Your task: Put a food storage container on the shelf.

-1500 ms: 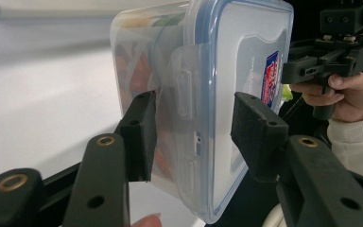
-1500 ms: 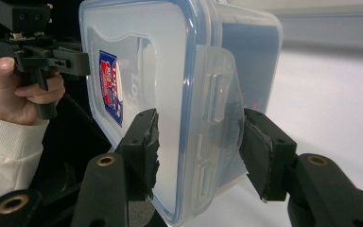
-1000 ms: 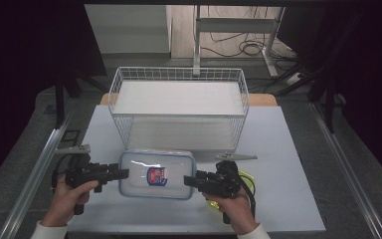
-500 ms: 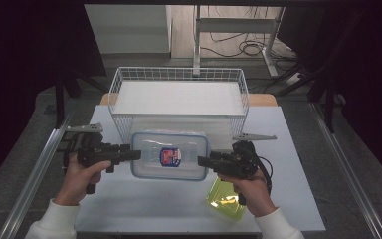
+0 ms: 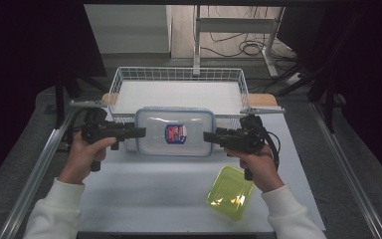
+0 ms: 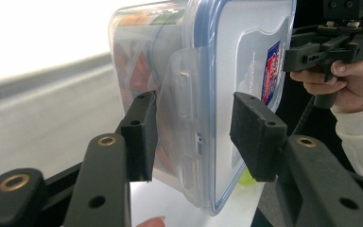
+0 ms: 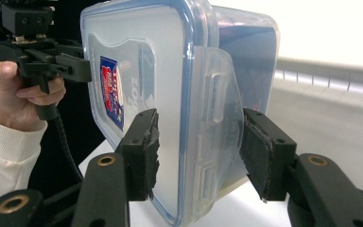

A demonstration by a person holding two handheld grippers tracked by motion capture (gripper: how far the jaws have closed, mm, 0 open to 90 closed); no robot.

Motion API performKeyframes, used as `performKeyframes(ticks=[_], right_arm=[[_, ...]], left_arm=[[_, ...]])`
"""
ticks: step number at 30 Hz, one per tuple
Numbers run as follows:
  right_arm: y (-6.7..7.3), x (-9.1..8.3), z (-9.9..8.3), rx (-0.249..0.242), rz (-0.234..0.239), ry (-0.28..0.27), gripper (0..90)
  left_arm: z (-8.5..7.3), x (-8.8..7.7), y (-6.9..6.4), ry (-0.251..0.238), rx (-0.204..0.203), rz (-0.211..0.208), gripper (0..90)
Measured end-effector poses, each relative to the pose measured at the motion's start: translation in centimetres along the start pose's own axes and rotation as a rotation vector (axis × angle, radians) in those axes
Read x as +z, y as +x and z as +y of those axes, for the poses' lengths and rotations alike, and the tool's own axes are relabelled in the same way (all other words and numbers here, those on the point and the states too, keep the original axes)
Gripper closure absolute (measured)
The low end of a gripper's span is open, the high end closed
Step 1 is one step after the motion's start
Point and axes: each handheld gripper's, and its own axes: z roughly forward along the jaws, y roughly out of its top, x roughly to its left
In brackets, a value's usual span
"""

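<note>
At the centre of the high view, a clear lidded container (image 5: 174,133) hangs above the counter (image 5: 159,194), just in front of the wire basket (image 5: 179,82), pinched at its short ends by the left hand-held gripper (image 5: 140,132) and the right hand-held gripper (image 5: 209,136). A yellow-green tub (image 5: 229,191) lies lower right.

In the left gripper view, the jaws clamp the container's (image 6: 208,94) side latch, lid and base.

In the right gripper view, the jaws likewise grip the container (image 7: 170,94) across its latch.
</note>
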Motion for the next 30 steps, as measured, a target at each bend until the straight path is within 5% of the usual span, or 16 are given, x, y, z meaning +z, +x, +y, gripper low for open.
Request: performKeyframes(ticks=[11,30], right_arm=[[-1.2,-0.3,4.7,-0.018,0.011,-0.018,49.7],[-6.5,2.0,10.3,0.093,0.038,0.004,49.6]], left_arm=[[4.8,0.0,0.8,-0.021,0.007,0.000,53.5],[10.1,2.8,5.2,0.020,-0.074,0.008,52.5]])
